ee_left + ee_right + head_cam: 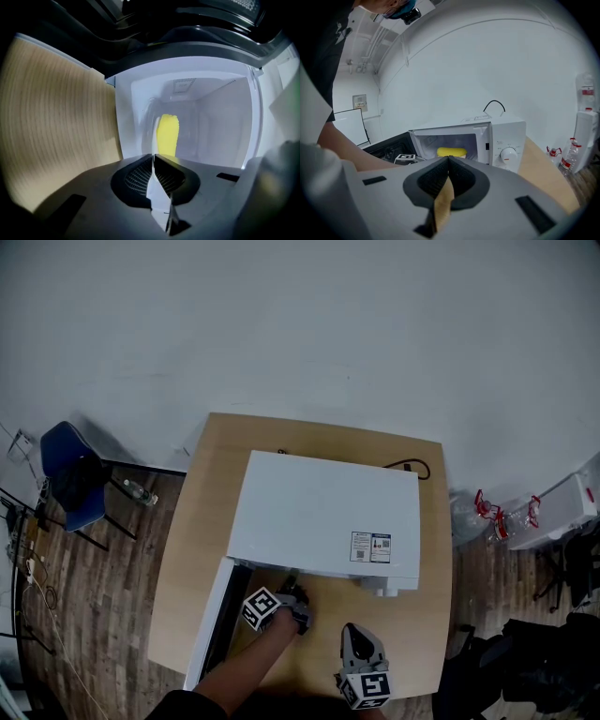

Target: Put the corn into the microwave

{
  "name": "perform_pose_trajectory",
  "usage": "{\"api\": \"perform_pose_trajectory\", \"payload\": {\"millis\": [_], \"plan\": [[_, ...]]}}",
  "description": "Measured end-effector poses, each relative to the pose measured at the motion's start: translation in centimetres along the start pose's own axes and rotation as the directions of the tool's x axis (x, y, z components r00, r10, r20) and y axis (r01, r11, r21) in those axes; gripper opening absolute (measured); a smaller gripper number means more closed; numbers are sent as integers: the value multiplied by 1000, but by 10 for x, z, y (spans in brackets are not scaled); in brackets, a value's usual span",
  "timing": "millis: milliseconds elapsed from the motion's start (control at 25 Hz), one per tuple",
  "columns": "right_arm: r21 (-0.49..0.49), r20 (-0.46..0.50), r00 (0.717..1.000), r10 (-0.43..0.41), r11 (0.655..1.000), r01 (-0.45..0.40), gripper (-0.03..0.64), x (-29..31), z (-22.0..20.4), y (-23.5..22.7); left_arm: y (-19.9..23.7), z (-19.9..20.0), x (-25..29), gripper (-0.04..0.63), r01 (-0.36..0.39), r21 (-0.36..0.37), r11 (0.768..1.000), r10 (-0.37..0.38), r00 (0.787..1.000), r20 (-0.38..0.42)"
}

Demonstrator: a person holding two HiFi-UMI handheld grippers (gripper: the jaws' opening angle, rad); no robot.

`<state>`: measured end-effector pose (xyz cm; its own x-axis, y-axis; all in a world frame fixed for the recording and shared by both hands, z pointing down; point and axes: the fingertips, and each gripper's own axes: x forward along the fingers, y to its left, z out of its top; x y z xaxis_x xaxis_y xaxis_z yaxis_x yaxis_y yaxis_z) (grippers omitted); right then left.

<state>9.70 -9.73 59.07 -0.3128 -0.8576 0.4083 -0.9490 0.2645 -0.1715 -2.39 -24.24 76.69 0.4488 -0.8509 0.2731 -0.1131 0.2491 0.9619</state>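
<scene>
The yellow corn [168,133] lies inside the white microwave [323,521], on the cavity floor; it also shows through the opening as the corn [451,152]. The microwave door [211,624] hangs open to the left. My left gripper [292,589] sits just at the opening, a short way in front of the corn and apart from it, jaws shut with nothing between them [153,157]. My right gripper [354,629] hangs over the table in front of the microwave, also shut and empty [448,159].
The microwave stands on a wooden table [202,521], with its dial [508,153] to the right of the opening. A black cable [408,467] curls behind it. A blue chair [70,474] stands on the floor at left, plastic bottles [506,517] at right.
</scene>
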Motion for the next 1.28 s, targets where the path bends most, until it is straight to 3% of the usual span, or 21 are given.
{"api": "perform_pose_trajectory", "payload": {"millis": [120,280,320,400,440,560,640,680,800,840,880,920,1080,1280], "plan": [[-2,1,1000,-1,1000,1,60,1,1,-2,1,0,2,28,10,-4,1000,-10,1000,-1],[-10,-9,1000,-5,1000,5,60,1,-1,-3,0,2,-1,29,-7,63,998,7,1000,-11],[-10,-12,1000,-8,1000,7,60,1,-2,-3,-1,1,-3,39,-11,93,996,12,1000,-18],[-13,-14,1000,-10,1000,10,60,1,-4,-4,-5,-2,-6,157,-20,193,981,29,999,-45],[-15,-16,1000,-11,1000,11,60,0,-5,-4,-8,-3,-9,161,-32,256,966,47,997,-54],[-16,-20,1000,-17,1000,17,60,0,-9,-4,-16,-5,-17,163,-53,416,908,85,995,-59],[-21,-19,1000,-19,1000,18,60,-1,-7,-3,-27,-6,-17,163,-23,528,849,69,995,-68],[-25,-18,1000,-19,1000,18,60,-1,-5,-2,-33,-6,-17,163,-5,591,806,61,995,-76],[-42,-14,1000,-20,999,19,60,-3,-1,0,-43,-8,-14,163,7,763,647,91,992,-86],[-45,-14,1000,-20,999,19,60,-4,-1,0,-42,-10,-13,163,5,798,603,108,990,-87],[-45,-14,1000,-20,999,20,60,-4,-2,0,-41,-11,-11,163,4,820,572,121,989,-89],[-44,-14,1000,-21,999,20,60,-5,-3,-1,-39,-12,-9,163,3,831,557,130,987,-91],[-24,-17,1000,-25,999,25,60,-6,-5,-6,-29,-12,-2,163,-8,836,548,158,983,-94],[-22,-18,998,-53,998,53,60,-9,-8,-20,-28,-12,2,163,-20,864,503,169,983,-75]]}}
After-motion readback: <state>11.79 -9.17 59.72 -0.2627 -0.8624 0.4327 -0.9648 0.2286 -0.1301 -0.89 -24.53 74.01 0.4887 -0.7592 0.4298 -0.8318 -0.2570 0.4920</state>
